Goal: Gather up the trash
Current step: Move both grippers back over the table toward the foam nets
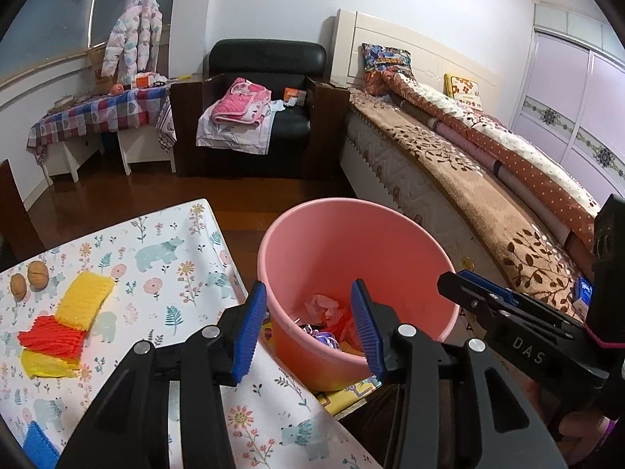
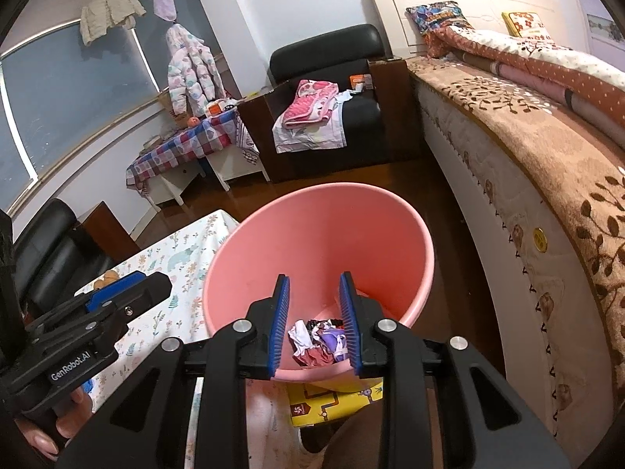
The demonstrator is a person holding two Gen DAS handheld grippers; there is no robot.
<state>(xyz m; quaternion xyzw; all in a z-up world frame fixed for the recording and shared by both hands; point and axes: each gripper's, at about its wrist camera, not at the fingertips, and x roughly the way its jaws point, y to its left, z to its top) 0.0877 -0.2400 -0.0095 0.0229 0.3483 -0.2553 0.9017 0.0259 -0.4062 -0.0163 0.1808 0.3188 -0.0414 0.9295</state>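
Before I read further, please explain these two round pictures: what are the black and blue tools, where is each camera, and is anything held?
No robot here: a person holds a handheld claw in each hand, each carrying a camera looking along its fingers. In the left camera's picture, the left claw is open and empty; in the other, the right claw is partly open over the pink bucket, nothing gripped. Crumpled wrappers lie inside the bucket. On the table remain yellow and red foam nets and two walnuts.
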